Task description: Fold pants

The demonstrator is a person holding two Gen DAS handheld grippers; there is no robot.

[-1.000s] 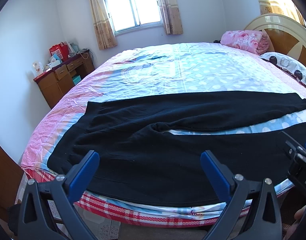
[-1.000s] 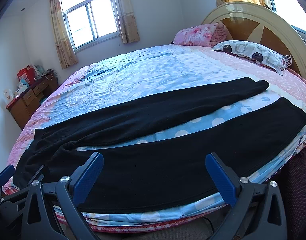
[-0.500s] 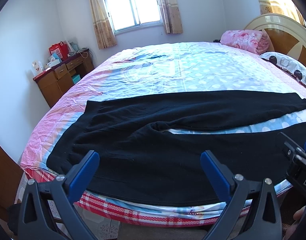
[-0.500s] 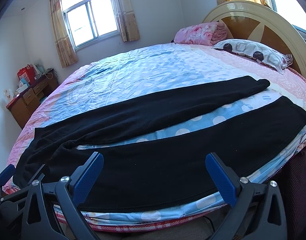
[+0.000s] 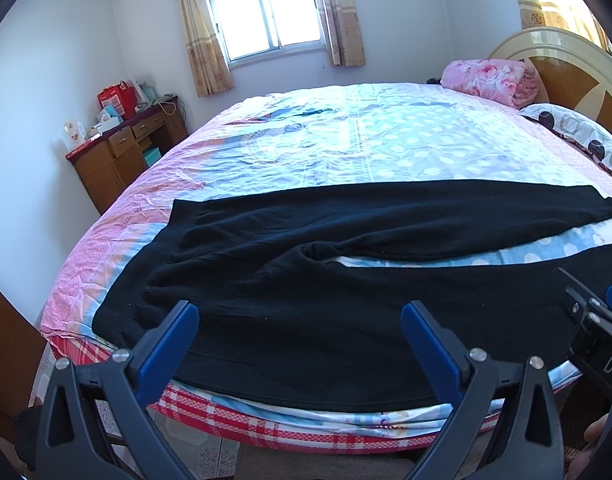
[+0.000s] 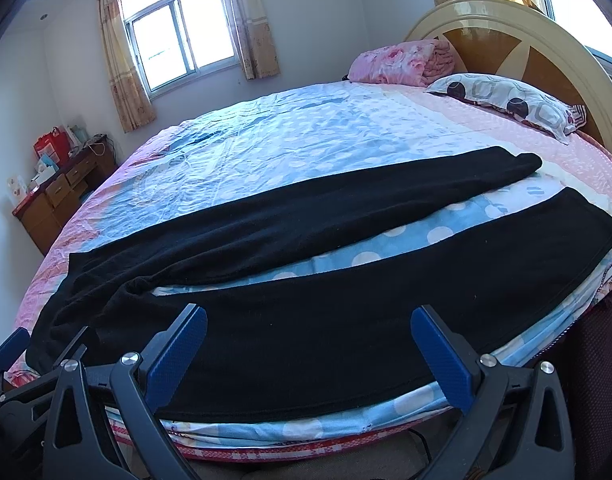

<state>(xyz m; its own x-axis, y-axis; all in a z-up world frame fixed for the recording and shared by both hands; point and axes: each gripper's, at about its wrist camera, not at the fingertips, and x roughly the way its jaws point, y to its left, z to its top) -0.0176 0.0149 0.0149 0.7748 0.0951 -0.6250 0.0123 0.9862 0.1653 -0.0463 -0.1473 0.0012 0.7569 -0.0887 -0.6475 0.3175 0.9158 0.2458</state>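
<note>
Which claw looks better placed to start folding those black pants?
Probably the right claw: open above the near leg of the black pants, with both cuffs on its side. The left claw, also open, faces the waist end.

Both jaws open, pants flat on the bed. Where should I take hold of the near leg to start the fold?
Grip the near leg along its bed-edge side, coming in low from the front. That edge faces both open grippers, left gripper nearer the waist, right gripper farther toward the hem.

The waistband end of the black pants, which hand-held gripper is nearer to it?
Left. The left hand-held gripper hovers open by the waistband end of the black pants; the right hand-held gripper hovers open farther along the near leg.
</note>
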